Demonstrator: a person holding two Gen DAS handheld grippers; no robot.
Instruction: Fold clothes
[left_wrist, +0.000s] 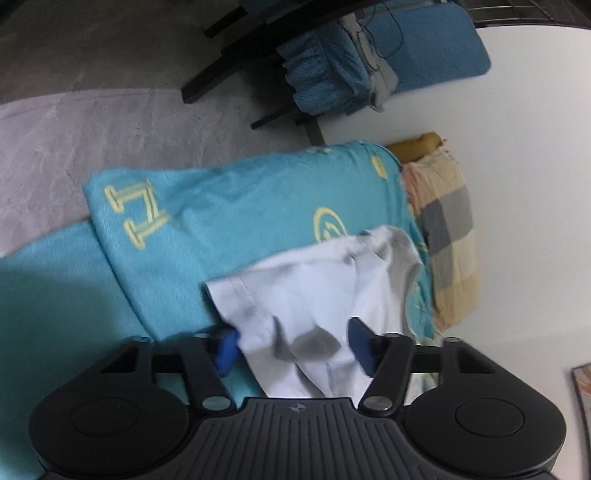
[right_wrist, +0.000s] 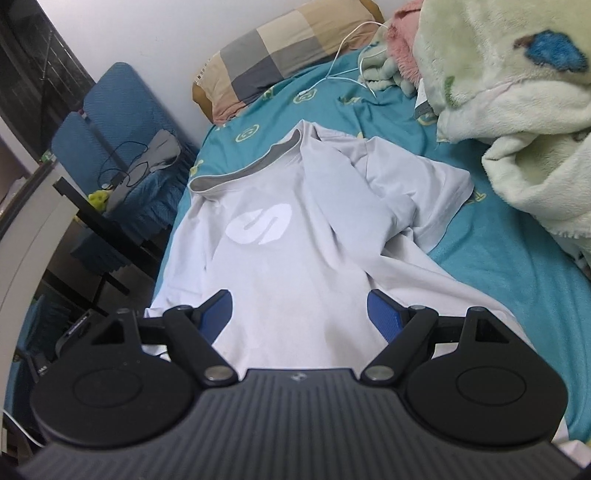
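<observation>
A pale grey T-shirt (right_wrist: 295, 236) with a white S logo lies front up on the teal bedsheet (right_wrist: 498, 258), collar toward the pillow, one sleeve crumpled at the right. My right gripper (right_wrist: 299, 314) is open just above the shirt's lower body, blue pads wide apart. In the left wrist view my left gripper (left_wrist: 293, 345) is open over the bed's side edge, and the shirt's sleeve and side (left_wrist: 314, 295) lie between its blue pads without being pinched.
A checked pillow (right_wrist: 280, 55) lies at the bed head. A fluffy cream blanket (right_wrist: 517, 110) is heaped on the right with a white cable (right_wrist: 340, 62) beside it. A blue padded chair (right_wrist: 122, 140) stands left of the bed, and grey floor (left_wrist: 110, 129) lies beyond.
</observation>
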